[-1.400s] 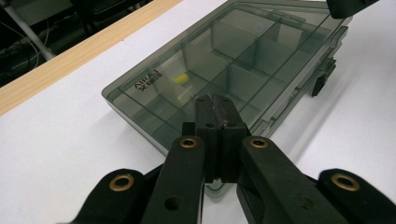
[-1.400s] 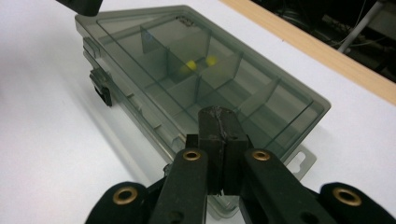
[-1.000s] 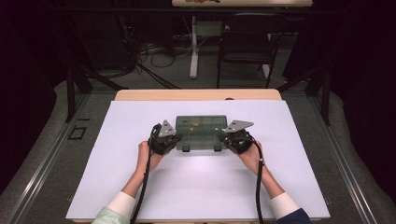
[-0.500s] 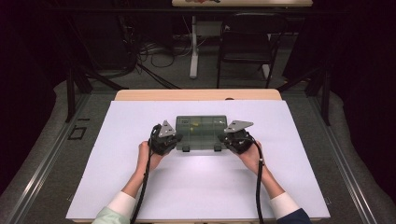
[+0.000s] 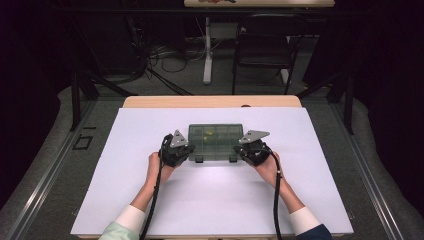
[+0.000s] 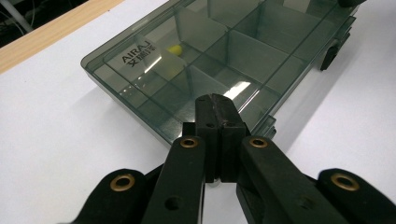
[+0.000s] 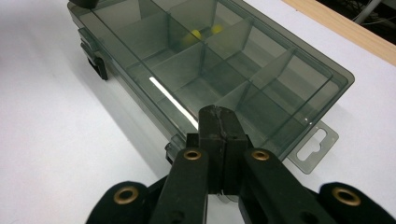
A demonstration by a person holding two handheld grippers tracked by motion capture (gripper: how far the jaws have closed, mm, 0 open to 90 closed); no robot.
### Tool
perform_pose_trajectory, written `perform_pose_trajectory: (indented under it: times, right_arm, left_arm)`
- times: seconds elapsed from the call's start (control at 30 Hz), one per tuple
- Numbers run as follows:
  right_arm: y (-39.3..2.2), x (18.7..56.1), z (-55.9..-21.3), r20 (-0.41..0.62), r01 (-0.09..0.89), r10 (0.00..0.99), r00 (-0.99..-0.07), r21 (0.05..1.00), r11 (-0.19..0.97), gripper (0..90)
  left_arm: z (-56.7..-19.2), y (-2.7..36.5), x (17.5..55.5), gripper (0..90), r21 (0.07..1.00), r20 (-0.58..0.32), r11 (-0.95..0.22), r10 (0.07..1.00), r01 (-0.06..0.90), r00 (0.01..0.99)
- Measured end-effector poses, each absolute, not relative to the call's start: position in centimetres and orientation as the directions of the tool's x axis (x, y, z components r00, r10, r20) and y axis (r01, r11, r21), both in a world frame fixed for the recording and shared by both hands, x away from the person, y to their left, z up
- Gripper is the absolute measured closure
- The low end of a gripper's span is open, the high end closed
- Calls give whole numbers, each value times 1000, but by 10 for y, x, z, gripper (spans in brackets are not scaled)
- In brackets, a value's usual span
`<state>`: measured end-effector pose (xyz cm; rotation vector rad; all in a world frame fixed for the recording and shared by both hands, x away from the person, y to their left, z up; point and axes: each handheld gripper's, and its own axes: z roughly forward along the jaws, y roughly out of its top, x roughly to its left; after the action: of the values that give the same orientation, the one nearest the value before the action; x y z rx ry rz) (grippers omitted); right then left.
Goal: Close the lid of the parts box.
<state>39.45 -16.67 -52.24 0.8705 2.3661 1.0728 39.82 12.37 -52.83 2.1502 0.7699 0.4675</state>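
While the smoky transparent compartment box [image 5: 215, 141] lies closed on the white tabletop [image 5: 150, 200], a little beyond its middle, we see a person's hands bring one tool to each short end of it. The left hand-held gripper [image 6: 215, 109] has its jaws pressed flat together with nothing between them, the tips resting at the box's near corner, by the edge with the dark latches [image 6: 329, 52]. The right hand-held gripper [image 7: 219, 122] is likewise closed tight and empty, its tips against the opposite end, just beside the clear hang tab [image 7: 314, 148]. Inside, dividers split the box into cells, and small yellow pieces [image 7: 196, 34] sit in one of the far cells (how many, we cannot tell). White lettering [image 6: 135, 56] marks the lid.
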Motion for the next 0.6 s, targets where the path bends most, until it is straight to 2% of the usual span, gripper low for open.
perform_pose_trajectory:
  times: [0.6]
  right_arm:
    - [-166,393,-523,-109,371,691,-715,778,507,900]
  left_arm:
    - [-528,123,399,879,778,78,-503,671,375,738]
